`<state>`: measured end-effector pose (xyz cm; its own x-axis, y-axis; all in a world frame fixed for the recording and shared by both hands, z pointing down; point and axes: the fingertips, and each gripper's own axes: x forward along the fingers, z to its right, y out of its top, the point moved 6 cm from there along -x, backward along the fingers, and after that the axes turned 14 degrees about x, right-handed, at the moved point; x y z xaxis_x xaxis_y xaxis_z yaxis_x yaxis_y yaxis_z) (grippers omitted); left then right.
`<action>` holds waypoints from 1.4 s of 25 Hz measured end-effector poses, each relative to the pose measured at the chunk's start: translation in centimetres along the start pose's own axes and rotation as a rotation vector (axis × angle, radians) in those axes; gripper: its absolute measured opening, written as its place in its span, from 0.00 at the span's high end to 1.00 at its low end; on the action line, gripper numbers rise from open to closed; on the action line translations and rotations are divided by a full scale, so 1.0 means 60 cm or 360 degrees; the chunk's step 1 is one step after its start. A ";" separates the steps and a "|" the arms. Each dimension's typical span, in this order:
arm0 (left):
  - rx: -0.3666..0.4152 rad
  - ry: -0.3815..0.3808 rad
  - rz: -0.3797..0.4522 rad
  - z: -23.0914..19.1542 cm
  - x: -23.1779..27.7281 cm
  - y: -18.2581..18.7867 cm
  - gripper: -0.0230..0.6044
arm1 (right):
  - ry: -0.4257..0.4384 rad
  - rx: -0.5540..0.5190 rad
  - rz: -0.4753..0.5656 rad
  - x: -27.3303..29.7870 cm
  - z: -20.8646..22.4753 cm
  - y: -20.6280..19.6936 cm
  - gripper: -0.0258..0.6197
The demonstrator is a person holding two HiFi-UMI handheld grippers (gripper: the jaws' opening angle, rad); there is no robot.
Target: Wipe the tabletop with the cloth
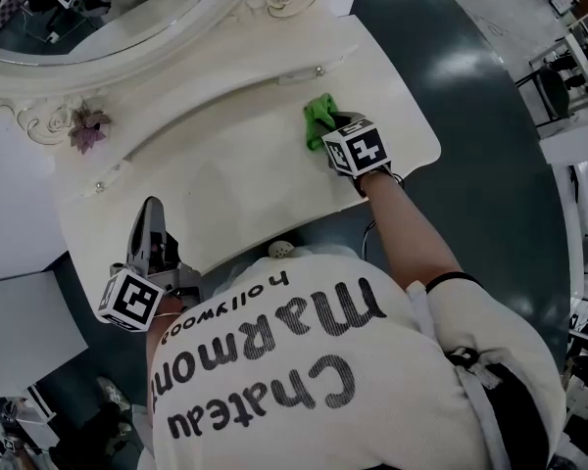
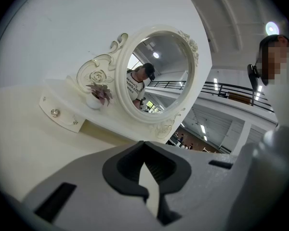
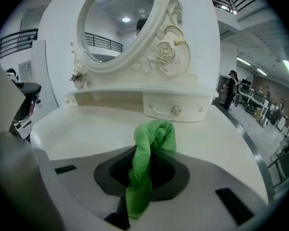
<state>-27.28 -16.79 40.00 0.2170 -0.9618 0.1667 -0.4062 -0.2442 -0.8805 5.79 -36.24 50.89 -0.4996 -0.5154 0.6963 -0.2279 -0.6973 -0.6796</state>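
Head view is showing the right tool [image 1: 325, 135] reaching out over the far right part of the cream surface [image 1: 225, 164], with the green cloth [image 1: 318, 118] bunched at its tip and touching the top near the raised back ledge. The right gripper view is confirming the hold: the right tool [image 3: 139, 196] is pinching a fold of the cloth [image 3: 151, 143], and the loose end is spilling forward onto the surface [image 3: 82, 129] just in front of a small drawer [image 3: 176, 110] under the oval mirror [image 3: 118, 23].

The left tool [image 1: 153, 218] is hanging near the front left edge, well apart from the cloth. In the left gripper view the left tool [image 2: 151, 186] is pressing its jaws almost together, with only a thin sliver of light between them and nothing gripped.

Wiping looks to be under way at the right rear corner. Most of the broad middle and left is probably waiting for a pass. The next move is likely calling for downward pressure and a sideways sweep towards the left, while steering clear of the drawer front.
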 end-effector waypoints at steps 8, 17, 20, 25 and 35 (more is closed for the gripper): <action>0.0021 -0.0033 -0.0013 0.011 0.015 0.001 0.95 | -0.0044 0.0038 0.0020 -0.015 0.035 -0.003 0.86; 0.0021 -0.0049 -0.0023 0.017 0.014 -0.006 0.95 | -0.0133 0.0061 0.0031 -0.035 0.079 -0.009 0.86; -0.0010 -0.0037 -0.0022 0.015 0.014 -0.012 0.95 | -0.0156 0.0081 0.0045 -0.040 0.090 -0.011 0.86; -0.0055 -0.0078 -0.0026 0.022 0.021 -0.031 0.95 | -0.0178 0.0123 0.0064 -0.034 0.088 -0.009 0.86; -0.0032 -0.0066 0.0030 0.027 0.000 -0.015 0.95 | 0.0222 0.0154 0.0239 -0.065 -0.052 0.041 0.85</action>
<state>-25.50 -16.37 40.06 0.2459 -0.9604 0.1313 -0.4284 -0.2292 -0.8741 4.55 -34.36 45.80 -0.6341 -0.5480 0.5455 -0.0641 -0.6658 -0.7434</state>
